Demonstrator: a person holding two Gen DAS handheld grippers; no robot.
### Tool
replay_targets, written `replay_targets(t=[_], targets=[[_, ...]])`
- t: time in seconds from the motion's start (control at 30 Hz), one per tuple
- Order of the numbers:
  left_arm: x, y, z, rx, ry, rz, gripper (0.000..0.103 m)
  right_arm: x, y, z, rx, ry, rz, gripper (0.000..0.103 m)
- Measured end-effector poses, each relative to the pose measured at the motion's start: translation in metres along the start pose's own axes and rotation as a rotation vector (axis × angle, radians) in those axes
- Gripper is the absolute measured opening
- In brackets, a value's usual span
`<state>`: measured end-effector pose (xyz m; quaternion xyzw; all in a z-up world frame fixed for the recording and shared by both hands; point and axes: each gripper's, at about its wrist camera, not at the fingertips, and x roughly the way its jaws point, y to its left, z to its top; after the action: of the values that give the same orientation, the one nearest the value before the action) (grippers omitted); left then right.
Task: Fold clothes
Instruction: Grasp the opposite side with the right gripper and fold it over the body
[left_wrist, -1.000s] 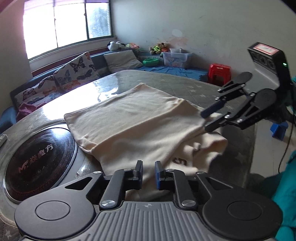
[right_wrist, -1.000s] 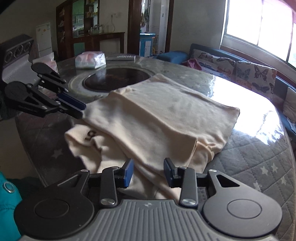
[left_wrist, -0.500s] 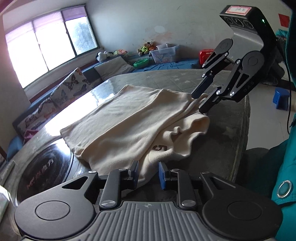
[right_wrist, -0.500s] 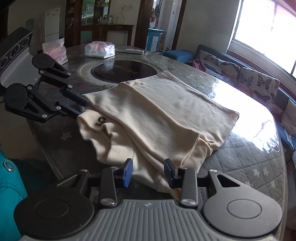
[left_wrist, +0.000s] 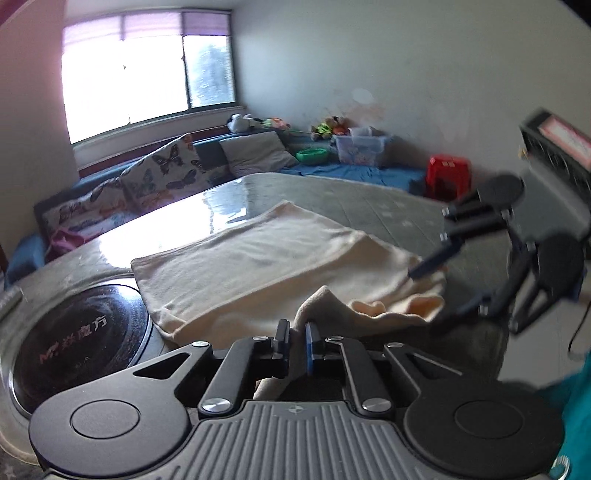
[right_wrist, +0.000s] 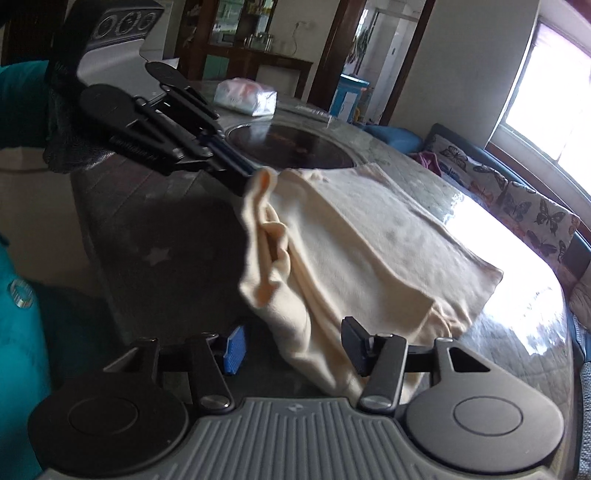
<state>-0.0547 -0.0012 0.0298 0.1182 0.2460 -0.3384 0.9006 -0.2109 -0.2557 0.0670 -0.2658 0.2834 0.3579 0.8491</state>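
— Garment (left_wrist: 258, 258): where is it?
— Folded on the quilted table (left_wrist: 369, 206), beside the round black inset (left_wrist: 74, 339). The left gripper (left_wrist: 294, 341) is closing, pinching its raised near edge.
— The right gripper (right_wrist: 291, 349)?
— Opening, spread around the cream corner, pads clear. Soft, bunched knit.

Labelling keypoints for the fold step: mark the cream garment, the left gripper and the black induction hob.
cream garment (left_wrist: 258, 258), left wrist view, flat folded top panel.
left gripper (left_wrist: 294, 338), left wrist view, between its fingertips, pinched on a garment edge.
black induction hob (left_wrist: 74, 328), left wrist view, glass face beside the lettering.
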Motion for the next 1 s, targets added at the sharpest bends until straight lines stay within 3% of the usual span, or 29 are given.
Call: replay_targets(t=[0.1, 0.13, 0.23, 0.43, 0.5, 0.7, 0.73, 0.77, 0.8, 1.0], targets=[[0.008, 0.006, 0.006, -0.029, -0.001, -0.004, 0.009, 0.010, -0.007, 0.006, 0.031, 0.001, -0.007, 0.043], [0.010, 0.006, 0.006, -0.030, 0.004, -0.004, 0.009, 0.013, -0.010, 0.008, 0.051, 0.008, -0.004, 0.032], [0.009, 0.006, 0.004, -0.022, 0.016, -0.008, 0.014, 0.020, -0.029, 0.013, 0.174, 0.028, 0.033, 0.017], [-0.009, -0.003, -0.014, 0.054, 0.031, 0.027, 0.022, 0.017, -0.055, 0.018, 0.292, -0.007, 0.079, 0.013], [-0.011, -0.007, -0.020, 0.078, 0.042, 0.047, 0.030, 0.017, -0.059, 0.021, 0.303, -0.015, 0.079, 0.013], [-0.007, -0.012, -0.031, 0.154, 0.064, 0.085, 0.032, 0.019, -0.059, 0.021, 0.313, -0.023, 0.066, 0.013], [-0.006, -0.011, -0.031, 0.161, 0.067, 0.082, 0.030, 0.019, -0.058, 0.021, 0.315, -0.027, 0.063, 0.012], [-0.005, -0.010, -0.032, 0.160, 0.071, 0.072, 0.016, 0.019, -0.057, 0.021, 0.317, -0.031, 0.061, 0.012], [-0.005, -0.009, -0.032, 0.159, 0.075, 0.063, 0.009, 0.018, -0.055, 0.021, 0.316, -0.037, 0.059, 0.011], [-0.022, -0.009, -0.026, 0.117, 0.059, 0.009, 0.005, -0.002, -0.045, 0.017, 0.293, -0.092, 0.053, 0.008]])
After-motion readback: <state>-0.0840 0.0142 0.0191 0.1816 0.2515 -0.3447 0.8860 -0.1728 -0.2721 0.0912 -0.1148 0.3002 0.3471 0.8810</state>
